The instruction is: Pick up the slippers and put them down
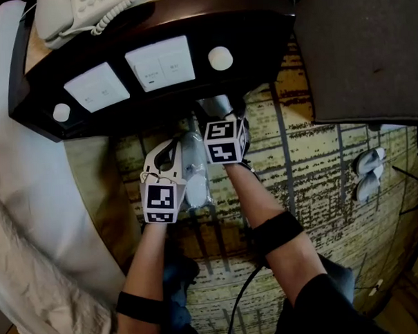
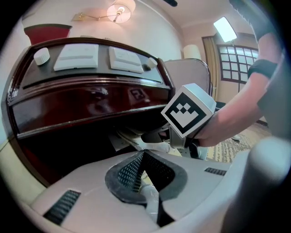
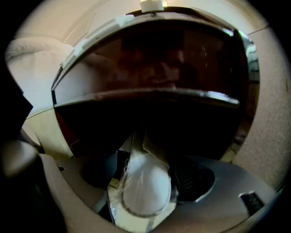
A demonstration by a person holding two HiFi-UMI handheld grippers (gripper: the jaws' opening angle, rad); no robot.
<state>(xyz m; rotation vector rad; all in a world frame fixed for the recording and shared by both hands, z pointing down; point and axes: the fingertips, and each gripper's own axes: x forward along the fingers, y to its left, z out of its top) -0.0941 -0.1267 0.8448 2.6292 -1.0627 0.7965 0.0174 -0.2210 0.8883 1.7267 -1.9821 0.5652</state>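
Head view: the wrapped slippers point(image 1: 196, 178) sat between my two tools, just under the nightstand point(image 1: 259, 50) edge.
Their long axis ran away from me, in line with both tools. The right hand-held gripper point(image 3: 148, 157) stood released, jaws wide around the pack, pads seemingly clear. The left hand-held gripper point(image 2: 142, 157), just beside, was clenched, apparently pinching the clear wrap.

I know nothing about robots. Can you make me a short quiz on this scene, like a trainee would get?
1. True or false: the wrapped slippers lie between the right gripper's open fingers.
2. What rests on the nightstand? A) telephone B) kettle C) book
3. Fill in: a second slipper pair lies on the ____.
Key: 1 true; 2 A; 3 carpet.
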